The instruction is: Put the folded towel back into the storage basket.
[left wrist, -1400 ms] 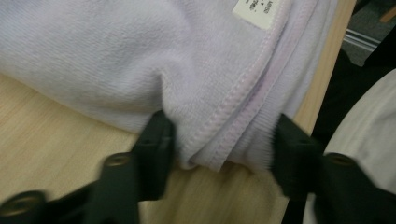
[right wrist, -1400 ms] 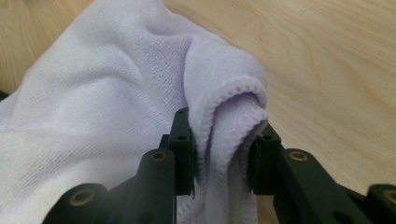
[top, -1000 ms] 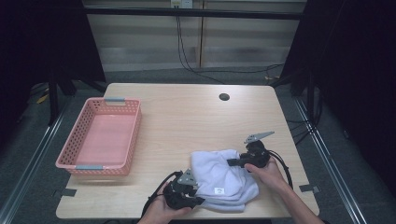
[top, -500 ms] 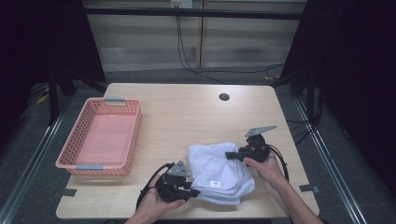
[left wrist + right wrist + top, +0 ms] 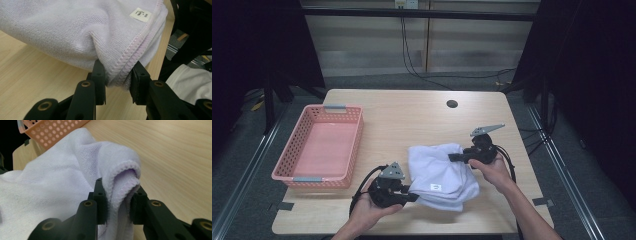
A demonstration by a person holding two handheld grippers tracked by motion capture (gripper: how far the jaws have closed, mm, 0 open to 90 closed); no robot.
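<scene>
Both the left gripper (image 5: 117, 77) and right gripper (image 5: 118, 200) clamp folded edges of the white towel (image 5: 437, 170), right of the pink basket (image 5: 319, 145). Lifting evenly should keep the folds together.

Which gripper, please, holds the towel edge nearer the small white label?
The left gripper: the label sits on the towel just beyond its jaws.

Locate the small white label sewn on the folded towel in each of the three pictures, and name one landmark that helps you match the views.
High view: the label lies on the towel, toward its near edge, beside the left gripper.
Left gripper view: the label sits near the top, right of centre, by the stitched hem.
Right gripper view: it is not in the picture.
Shared landmark: the pink basket, left of the towel.
</scene>
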